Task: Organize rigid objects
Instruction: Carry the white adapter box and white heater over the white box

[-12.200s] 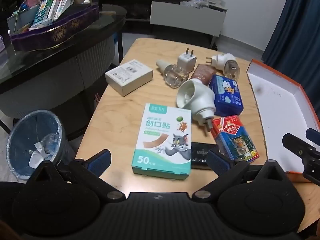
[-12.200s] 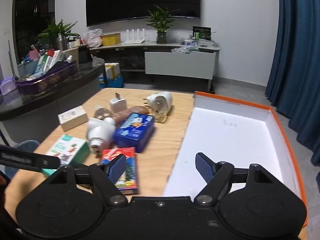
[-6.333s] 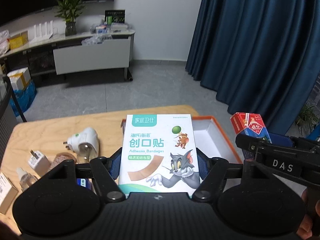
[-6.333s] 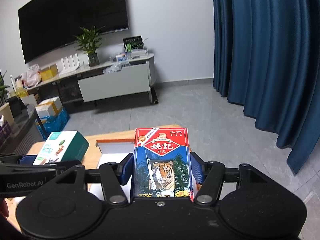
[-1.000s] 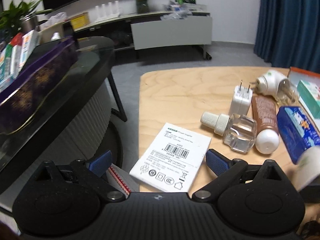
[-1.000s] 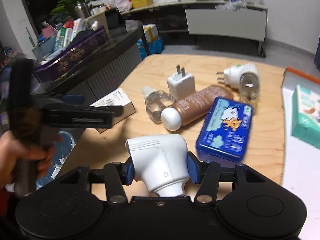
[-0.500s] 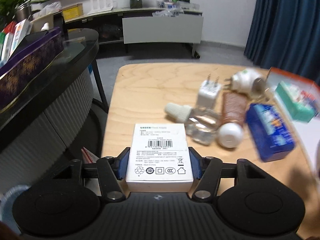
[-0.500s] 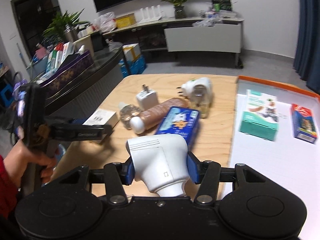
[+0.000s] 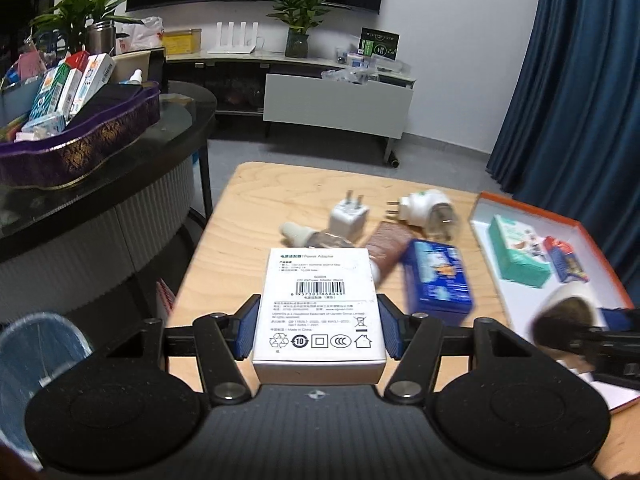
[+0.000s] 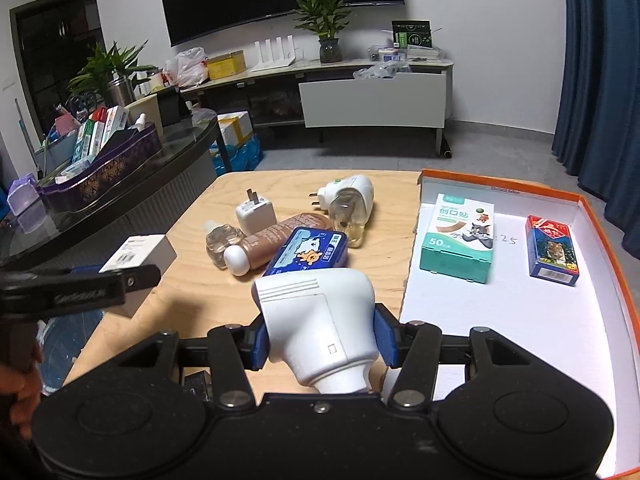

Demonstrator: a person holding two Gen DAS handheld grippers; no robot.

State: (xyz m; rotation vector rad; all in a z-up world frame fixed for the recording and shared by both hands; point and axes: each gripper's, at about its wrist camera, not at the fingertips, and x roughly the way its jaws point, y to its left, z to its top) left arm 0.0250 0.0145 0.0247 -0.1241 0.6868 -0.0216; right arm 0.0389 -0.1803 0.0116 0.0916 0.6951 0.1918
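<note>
Left wrist view first: the left gripper [image 9: 318, 328] has its blue pads [image 9: 247, 326] pressed against both long sides of a white power adapter box [image 9: 319, 300], barcode label facing up, so it is clamped on that box and carries it above the wooden table [image 9: 248, 216]. Its jaws have just been closing, with the box between them. Just beyond the box lie a clear refill bottle [image 9: 316, 236], a white plug charger [image 9: 349, 216], a brown tube [image 9: 386, 246] and a blue box [image 9: 436, 280], all bunched together and somewhat blurred. A white plug-in vaporizer [image 9: 426, 212] lies beside them, nearer the orange-rimmed tray [image 9: 532, 208]. Inside the tray I can make out the green bandage box [image 9: 518, 254] and the red card pack [image 9: 564, 260].

From the right wrist view, the right gripper [image 10: 320, 340] squeezes a large white plug-in device [image 10: 320, 320] between its blue pads; the device is held off the table, its narrower end pointing back toward the camera. Ahead of it the blue box [image 10: 308, 256] rests against the brown tube [image 10: 272, 240], with the refill bottle [image 10: 222, 242] and charger [image 10: 256, 212] close by. To the right, the tray's white floor [image 10: 520, 320] holds the bandage box [image 10: 458, 236] and, well apart from it, the card pack [image 10: 552, 248]. At the left edge the other gripper shows with the adapter box [image 10: 138, 256] in it, a hand [image 10: 22, 380] on its handle.

Farther off stand a dark counter with a purple tray of cartons [image 10: 100, 168] and a wall-side cabinet [image 10: 372, 100].
</note>
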